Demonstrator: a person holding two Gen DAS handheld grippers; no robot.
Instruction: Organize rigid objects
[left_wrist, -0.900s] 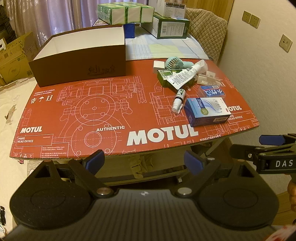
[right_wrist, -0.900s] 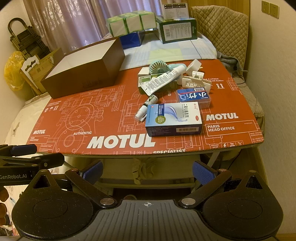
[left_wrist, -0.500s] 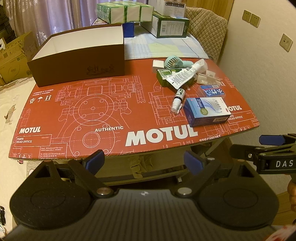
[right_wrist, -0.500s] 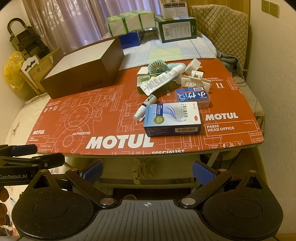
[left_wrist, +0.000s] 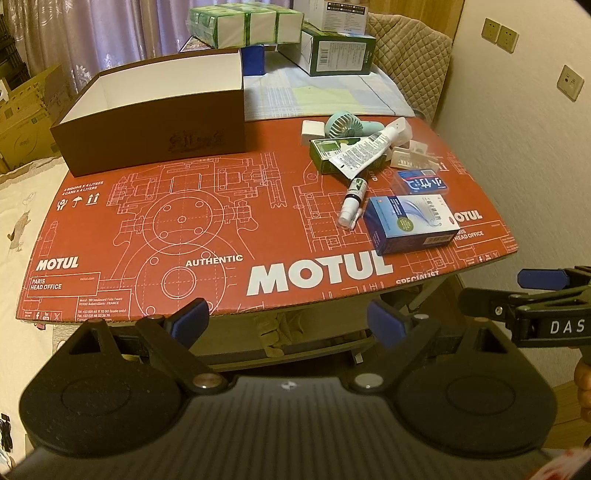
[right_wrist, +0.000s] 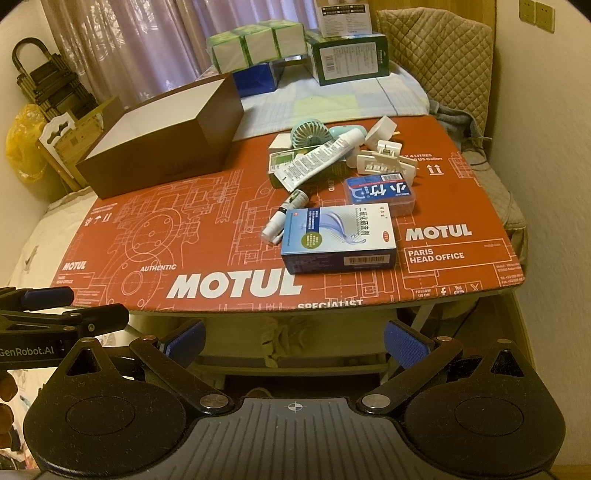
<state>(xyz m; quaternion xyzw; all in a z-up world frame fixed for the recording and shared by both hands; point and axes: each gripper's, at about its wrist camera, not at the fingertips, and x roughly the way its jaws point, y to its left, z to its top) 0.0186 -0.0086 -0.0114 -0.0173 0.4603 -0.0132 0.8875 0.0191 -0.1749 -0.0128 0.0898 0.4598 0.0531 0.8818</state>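
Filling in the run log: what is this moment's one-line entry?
left hand-held gripper: open, empty | right hand-held gripper: open, empty | brown box: empty | clutter: untouched

Both views are edging slightly closer to the red cardboard-covered bench (left_wrist: 221, 236), and the brown open cardboard box (left_wrist: 155, 122) is appearing a little nearer.

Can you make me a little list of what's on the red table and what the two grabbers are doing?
surface: red MOTUL cardboard sheet
container: open brown box, far left; inside hidden
pile: mint fan, white tube lying on a green box, small spray bottle, white clip
nearest item: blue-and-white medicine box
behind it: small blue case
left gripper: open, holding nothing, short of the table
right gripper: open, holding nothing, short of the table
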